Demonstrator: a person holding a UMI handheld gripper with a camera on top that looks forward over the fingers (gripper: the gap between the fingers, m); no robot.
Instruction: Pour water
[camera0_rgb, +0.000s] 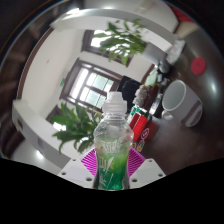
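Gripper view: the gripper holds a clear plastic bottle upright between its two fingers, and the magenta pads press against the bottle's lower body on both sides, so the jaws are pinched onto it with no gap visible at either side. The bottle has a white screw cap, which is on, and a greenish tint shows in its lower half; the liquid level cannot be told exactly. The bottle appears lifted, with no support visible under it. Beyond the bottle and to its left stands a leafy green plant, partly hidden by the bottle. A second plant shows higher up, in front of a window with a dark frame. To the right of the bottle, well apart from it, a white cylindrical container stands on a dark table surface. Between that container and the bottle lie some small items, one red, too small to identify. Further items at the far right are too blurred to tell.
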